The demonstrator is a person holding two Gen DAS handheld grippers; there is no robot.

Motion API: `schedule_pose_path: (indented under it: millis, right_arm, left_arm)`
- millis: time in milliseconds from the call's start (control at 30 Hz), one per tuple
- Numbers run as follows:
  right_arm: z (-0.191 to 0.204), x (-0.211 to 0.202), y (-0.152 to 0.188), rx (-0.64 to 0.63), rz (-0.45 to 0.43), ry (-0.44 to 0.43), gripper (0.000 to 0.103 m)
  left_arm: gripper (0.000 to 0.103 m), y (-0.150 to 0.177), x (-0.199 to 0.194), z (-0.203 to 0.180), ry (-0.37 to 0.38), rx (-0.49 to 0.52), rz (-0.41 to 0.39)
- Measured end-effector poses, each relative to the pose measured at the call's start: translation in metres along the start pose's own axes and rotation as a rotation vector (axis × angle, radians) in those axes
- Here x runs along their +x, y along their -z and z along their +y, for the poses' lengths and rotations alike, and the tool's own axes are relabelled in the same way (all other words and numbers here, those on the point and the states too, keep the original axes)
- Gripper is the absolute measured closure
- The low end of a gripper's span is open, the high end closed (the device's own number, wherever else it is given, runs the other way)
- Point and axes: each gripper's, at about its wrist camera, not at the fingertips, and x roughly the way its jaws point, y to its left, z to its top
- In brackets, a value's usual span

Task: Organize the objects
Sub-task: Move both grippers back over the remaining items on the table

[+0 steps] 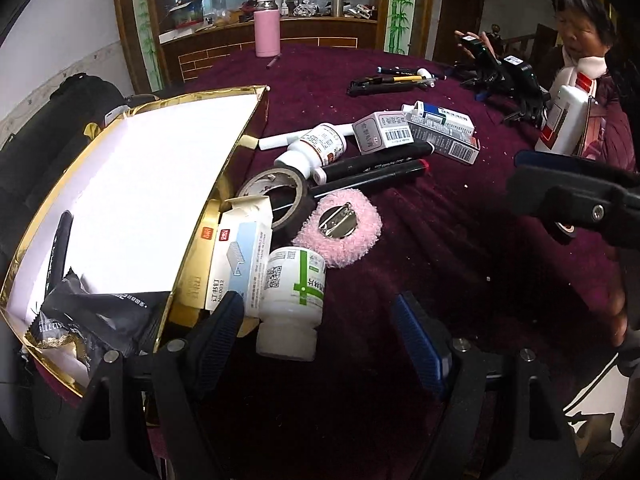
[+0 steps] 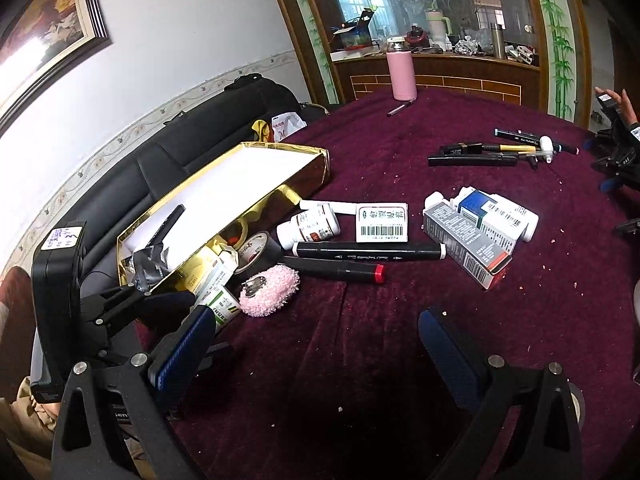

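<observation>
A gold-rimmed box (image 1: 240,140) with a white floor (image 2: 256,168) lies at the table's left, holding a black packet (image 1: 92,316) and a black pen. Beside it lie a white green-labelled bottle (image 1: 292,300), a staples carton (image 1: 240,256), a tape roll (image 1: 276,196), a pink fluffy brooch (image 1: 340,228), two black markers (image 2: 368,252), a brown-labelled bottle (image 2: 308,226) and small cartons (image 2: 382,222). My left gripper (image 1: 320,320) is open, its fingers either side of the green-labelled bottle without gripping it. My right gripper (image 2: 316,332) is open and empty over bare cloth.
The table has a maroon velvet cloth (image 2: 400,340). A pink flask (image 2: 401,72) and a pen stand at the far side. More pens (image 2: 500,148) lie far right. A person (image 1: 580,40) sits there with other grippers. A black sofa (image 2: 160,152) is behind the box.
</observation>
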Motion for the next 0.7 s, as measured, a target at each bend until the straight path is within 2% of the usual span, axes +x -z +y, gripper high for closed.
schedule_pose_path:
  millis: [300, 367, 400, 467, 567, 633, 700]
  right_arm:
    - [-0.002, -0.003, -0.003, 0.002, -0.006, 0.004, 0.0]
    - [-0.002, -0.004, -0.003, 0.006, -0.009, 0.003, 0.0]
    - [-0.002, -0.004, -0.003, 0.009, -0.01, 0.001, 0.0]
    - [-0.003, -0.004, -0.002, 0.01, -0.01, 0.002, 0.0]
    - [-0.003, -0.006, -0.003, 0.009, -0.013, 0.003, 0.0]
    - [-0.003, -0.008, -0.004, 0.007, -0.019, 0.001, 0.0]
    - [-0.004, -0.009, -0.003, 0.01, -0.025, 0.002, 0.0]
  left_arm:
    - [0.029, -0.002, -0.006, 0.002, 0.03, -0.026, -0.028]
    - [0.033, -0.002, -0.008, 0.0, 0.041, -0.024, -0.034]
    - [0.039, -0.002, -0.008, -0.001, 0.052, -0.024, -0.034]
    - [0.04, -0.003, -0.008, -0.002, 0.082, -0.027, -0.026]
    - [0.041, -0.003, 0.0, 0.004, 0.074, -0.048, -0.007]
    - [0.056, -0.002, 0.008, 0.011, 0.086, -0.08, 0.028]
    - [0.058, -0.001, 0.015, 0.015, 0.1, -0.1, 0.048]
